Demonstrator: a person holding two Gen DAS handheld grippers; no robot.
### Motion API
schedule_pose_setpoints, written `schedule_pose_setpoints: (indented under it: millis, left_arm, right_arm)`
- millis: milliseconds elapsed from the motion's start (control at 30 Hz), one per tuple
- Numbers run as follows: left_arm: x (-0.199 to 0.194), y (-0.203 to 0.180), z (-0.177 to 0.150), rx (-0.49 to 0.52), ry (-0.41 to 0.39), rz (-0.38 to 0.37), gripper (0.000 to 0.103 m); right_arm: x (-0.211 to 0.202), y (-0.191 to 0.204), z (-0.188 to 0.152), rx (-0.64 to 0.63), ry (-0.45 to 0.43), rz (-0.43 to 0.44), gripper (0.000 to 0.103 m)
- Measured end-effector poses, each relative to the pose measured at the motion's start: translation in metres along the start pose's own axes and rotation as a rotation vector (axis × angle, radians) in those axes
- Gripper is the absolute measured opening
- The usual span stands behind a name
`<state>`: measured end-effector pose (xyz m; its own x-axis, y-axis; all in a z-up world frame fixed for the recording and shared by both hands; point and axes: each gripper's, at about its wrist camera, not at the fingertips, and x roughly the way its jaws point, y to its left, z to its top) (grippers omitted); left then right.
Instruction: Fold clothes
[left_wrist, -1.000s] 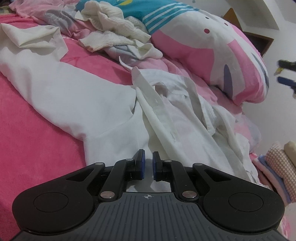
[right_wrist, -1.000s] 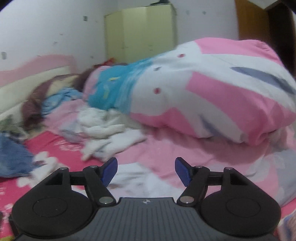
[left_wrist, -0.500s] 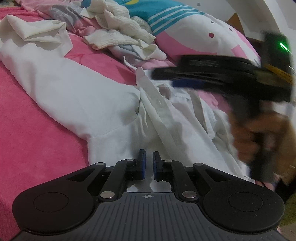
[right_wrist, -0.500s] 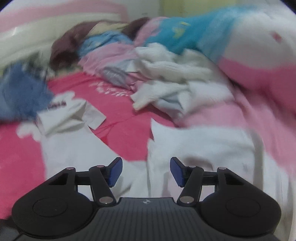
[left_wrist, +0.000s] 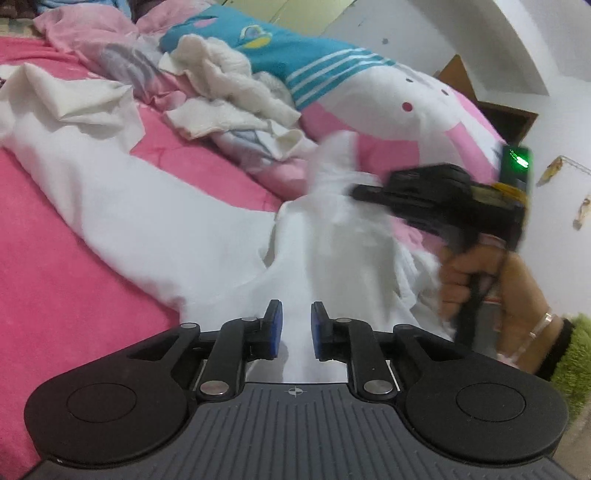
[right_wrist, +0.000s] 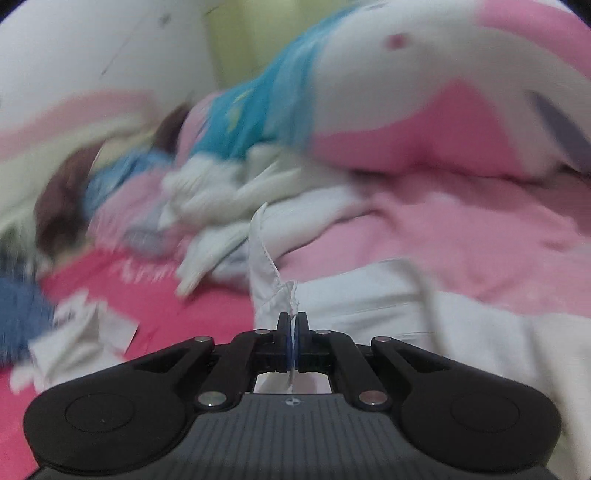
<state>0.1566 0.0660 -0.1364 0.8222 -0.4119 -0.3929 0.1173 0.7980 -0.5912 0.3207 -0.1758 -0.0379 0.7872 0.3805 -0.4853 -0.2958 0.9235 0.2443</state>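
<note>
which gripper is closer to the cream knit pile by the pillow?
Right. The right gripper, shut on a white shirt edge, sits just short of the cream knit pile. The left gripper, fingers opening over the shirt, is at the bed's near edge.

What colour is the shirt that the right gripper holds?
White. The shirt shows best in the left wrist view, spread on the pink bed.
</note>
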Motion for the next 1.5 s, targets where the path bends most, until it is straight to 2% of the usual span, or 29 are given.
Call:
schedule_pose_setpoints:
  millis: [133,267,367,467,600,633,667,733,833,933,1100,1167,1233,1333,1433,1500]
  left_arm:
    - [0.004,0.011,0.002,-0.070,0.016,0.016,0.016]
    - [0.004,0.009,0.001,-0.051,0.015,0.024,0.016]
    - [0.003,0.011,0.000,-0.063,0.016,0.025,0.016]
    - [0.003,0.010,0.000,-0.060,0.017,0.027,0.016]
    - [0.003,0.010,-0.001,-0.062,0.020,0.027,0.016]
    - [0.003,0.010,0.000,-0.062,0.020,0.028,0.016]
    - [0.003,0.010,0.000,-0.063,0.020,0.028,0.016]
    - [0.003,0.010,0.000,-0.065,0.020,0.027,0.016]
    - [0.002,0.010,0.000,-0.068,0.018,0.030,0.016]
    - [0.002,0.011,0.000,-0.070,0.017,0.032,0.016]
    - [0.003,0.012,-0.001,-0.078,0.016,0.029,0.016]
    - [0.003,0.013,-0.001,-0.079,0.016,0.027,0.016]
    - [0.003,0.014,-0.001,-0.083,0.016,0.023,0.016]
    - [0.003,0.015,-0.002,-0.087,0.013,0.015,0.016]
    - [0.004,0.015,-0.002,-0.089,0.015,0.015,0.016]
    - [0.003,0.015,-0.002,-0.091,0.016,0.015,0.016]
  right_arm:
    - [-0.003,-0.044,-0.002,0.150,-0.028,-0.009,0.001]
    - [0.012,-0.065,-0.013,0.215,-0.007,-0.022,0.001]
    - [0.028,-0.067,-0.022,0.213,0.009,-0.037,0.001]
    - [0.045,-0.068,-0.027,0.185,0.069,-0.070,0.001]
    - [0.050,-0.061,-0.024,0.105,0.119,-0.111,0.004]
    - [0.046,-0.057,-0.022,0.084,0.125,-0.126,0.014]
    - [0.042,-0.054,-0.019,0.064,0.126,-0.140,0.030]
    - [0.024,-0.049,-0.013,0.018,0.094,-0.164,0.044]
    - [0.000,-0.044,-0.002,-0.012,0.046,-0.170,0.044]
    - [-0.007,-0.039,0.010,-0.006,0.021,-0.097,0.042]
    - [0.035,-0.026,0.009,-0.051,0.085,-0.021,0.038]
    - [0.057,-0.037,0.007,-0.016,0.118,-0.089,0.038]
    - [0.059,-0.054,0.008,0.063,0.104,-0.127,0.036]
    - [0.019,-0.076,0.016,0.172,0.047,-0.070,0.036]
    - [-0.054,-0.086,0.029,0.141,0.015,0.000,0.038]
    - [-0.112,-0.094,0.043,0.127,0.010,0.087,0.038]
